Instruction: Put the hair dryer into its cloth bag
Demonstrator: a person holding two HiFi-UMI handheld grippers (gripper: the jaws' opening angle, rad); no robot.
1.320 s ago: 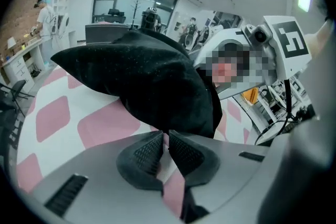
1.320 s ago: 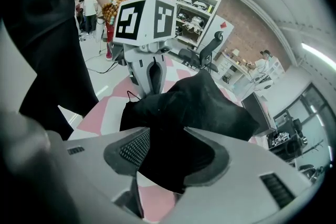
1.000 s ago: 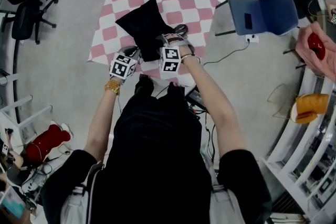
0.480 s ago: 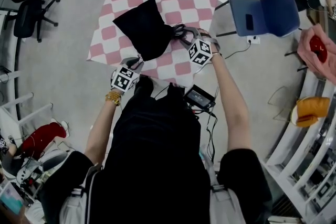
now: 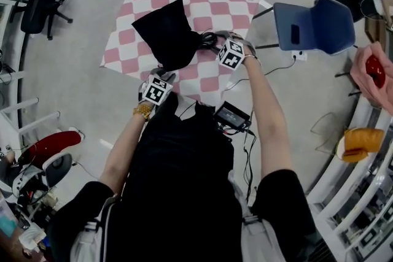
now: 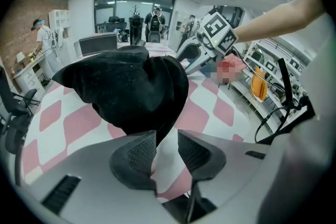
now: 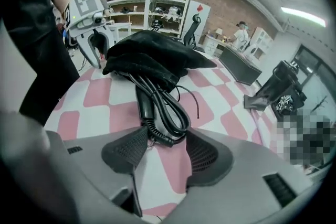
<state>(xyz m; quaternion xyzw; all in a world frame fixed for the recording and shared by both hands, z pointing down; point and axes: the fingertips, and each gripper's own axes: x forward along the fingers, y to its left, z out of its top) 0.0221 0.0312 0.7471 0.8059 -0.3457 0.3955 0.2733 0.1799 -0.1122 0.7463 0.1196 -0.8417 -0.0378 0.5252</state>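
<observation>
Showing coiled cord [image 7: 160, 105] clearly, right gripper view beats the head view.

Black short-sleeved top [image 5: 178, 181]. Beyond the top's left sleeve, a gold bracelet [image 5: 143, 111]. Against the top's front, a small black box [image 5: 231, 115] with black cables. Pale grey left tongs [image 6: 167, 150] and right tongs [image 7: 165, 150]: dark ribbed pads [image 6: 137, 152], white cubes [image 5: 157, 90] with black square markers.

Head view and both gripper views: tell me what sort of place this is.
Most likely a robotics lab or workshop rather than a home. Office chairs stand on a bare floor, open shelves of equipment line a brick wall, and a person works at a counter in the background.
</observation>
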